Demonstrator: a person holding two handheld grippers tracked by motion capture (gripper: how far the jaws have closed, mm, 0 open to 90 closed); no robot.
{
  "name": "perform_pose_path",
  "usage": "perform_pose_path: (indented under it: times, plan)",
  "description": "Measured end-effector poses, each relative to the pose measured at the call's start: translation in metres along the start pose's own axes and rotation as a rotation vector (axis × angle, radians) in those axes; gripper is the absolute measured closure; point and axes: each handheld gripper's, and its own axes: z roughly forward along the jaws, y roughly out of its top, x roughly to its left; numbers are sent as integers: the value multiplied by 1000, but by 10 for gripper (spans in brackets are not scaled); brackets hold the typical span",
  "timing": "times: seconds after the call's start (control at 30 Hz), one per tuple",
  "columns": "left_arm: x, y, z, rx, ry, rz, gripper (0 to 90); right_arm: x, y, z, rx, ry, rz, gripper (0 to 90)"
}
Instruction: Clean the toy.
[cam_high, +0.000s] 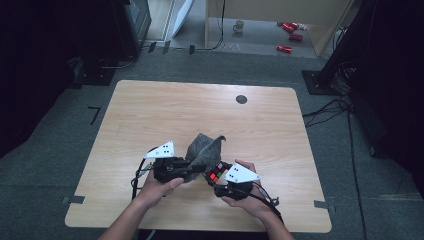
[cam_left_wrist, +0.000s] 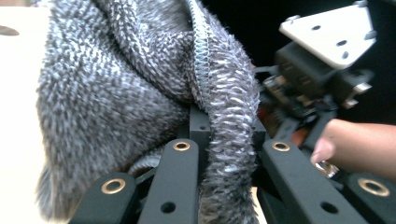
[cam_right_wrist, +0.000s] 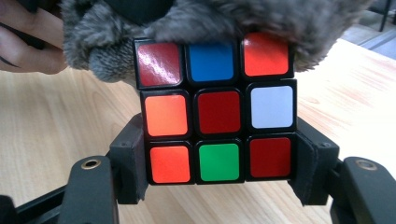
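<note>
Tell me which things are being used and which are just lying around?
In use: cloth pinched in the left tool; cube clamped in the right tool, the cloth against its top.

Lying about: mug and red cans on the floor beyond the table.

Both forearms came in from the near edge, hands close together. The left tongs (cam_high: 186, 167) pointed toward the right hand (cam_high: 245, 197), jaws clamped tight on what they held. The right tongs (cam_high: 216, 176) faced back at them, jaws partly spread, pads pressed on two opposite sides of their load.
</note>
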Motion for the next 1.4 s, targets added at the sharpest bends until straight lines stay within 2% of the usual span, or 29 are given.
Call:
perform_pose_path:
  times: [0.07,0.1,0.2,0.27,0.37,0.47,0.6,0.7,0.73,0.8,0.87,1.0,1.13,1.2,1.23,1.33,1.4]
  plan:
    - [5,-1,-3,-5,19,-13,824,-4,0,-3,-9,-4,16,341]
    - [5,-1,-4,-9,14,-19,825,-5,0,-5,-19,3,27,342]
    - [1,1,-4,-38,-30,-16,824,-3,1,-3,-21,7,21,342]
    - [-3,2,-2,-47,-63,-8,823,0,0,0,-10,11,1,342]
    - [-2,2,-2,-46,-74,-16,823,0,1,-1,-10,10,-3,342]
    - [3,1,-6,-44,-48,-33,823,-6,4,-8,-41,0,20,342]
    - [10,0,-13,-42,2,-31,823,-16,5,-17,-55,-33,36,342]
    - [17,-4,-16,-17,55,-32,823,-24,5,-23,-75,-49,64,342]
    - [20,-6,-16,-10,66,-46,823,-26,6,-26,-85,-50,74,342]
    - [24,-10,-14,0,63,-75,823,-30,8,-31,-115,-35,99,342]
    - [23,-13,-7,12,30,-81,823,-30,10,-34,-143,-10,115,342]
    - [10,-12,4,40,-28,1,820,-23,14,-33,-154,26,92,342]
    - [7,-12,-3,16,-102,55,820,-24,12,-33,-150,45,97,342]
    - [6,-11,-5,6,-114,60,819,-26,11,-33,-143,49,104,342]
    - [7,-12,-4,14,-105,63,818,-27,11,-34,-145,56,105,342]
    - [9,-14,1,59,-68,54,818,-24,14,-36,-163,89,106,342]
    - [7,-16,6,84,-71,63,818,-21,17,-37,-171,107,95,342]
